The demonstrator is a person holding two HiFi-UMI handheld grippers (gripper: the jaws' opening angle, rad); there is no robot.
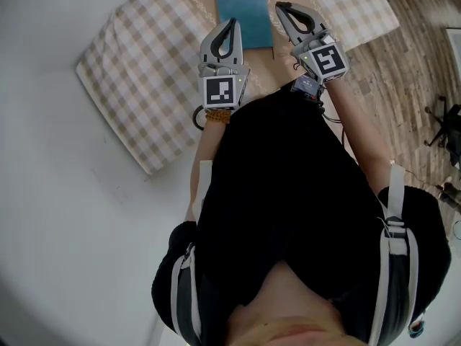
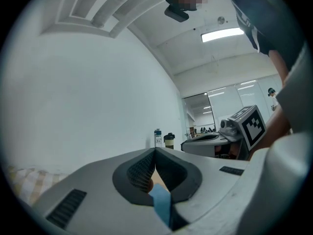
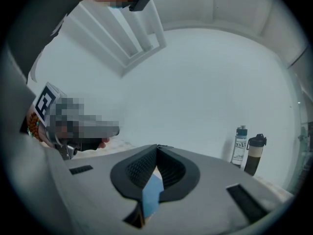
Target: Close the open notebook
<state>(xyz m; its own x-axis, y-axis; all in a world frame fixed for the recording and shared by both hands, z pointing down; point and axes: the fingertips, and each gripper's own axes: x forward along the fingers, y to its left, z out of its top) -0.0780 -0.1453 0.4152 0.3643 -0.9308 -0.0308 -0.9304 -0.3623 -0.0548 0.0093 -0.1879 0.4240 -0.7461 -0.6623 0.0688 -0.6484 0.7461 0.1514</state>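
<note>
Head view is showing a person looking down over a dark top, holding 2 grippers out in front above a table that is wearing a checked tablecloth. A blue notebook is lying on the cloth at the far middle of the table, showing its plain blue cover with no open pages in sight. The left gripper is pointing at the notebook's left edge, and the right gripper is pointing just beside its right edge, so the notebook is sitting between the 2 tips. Whether either tip is touching it cannot be told.

Each gripper's own view is showing its jaws meeting at the tips, with nothing pinched between them. A strip of the blue cover is showing only through the oval gap behind the tips.

A clear water bottle and a dark tumbler are standing side by side by the white wall beyond the table. Wood-patterned floor is showing at the right of the head view.
</note>
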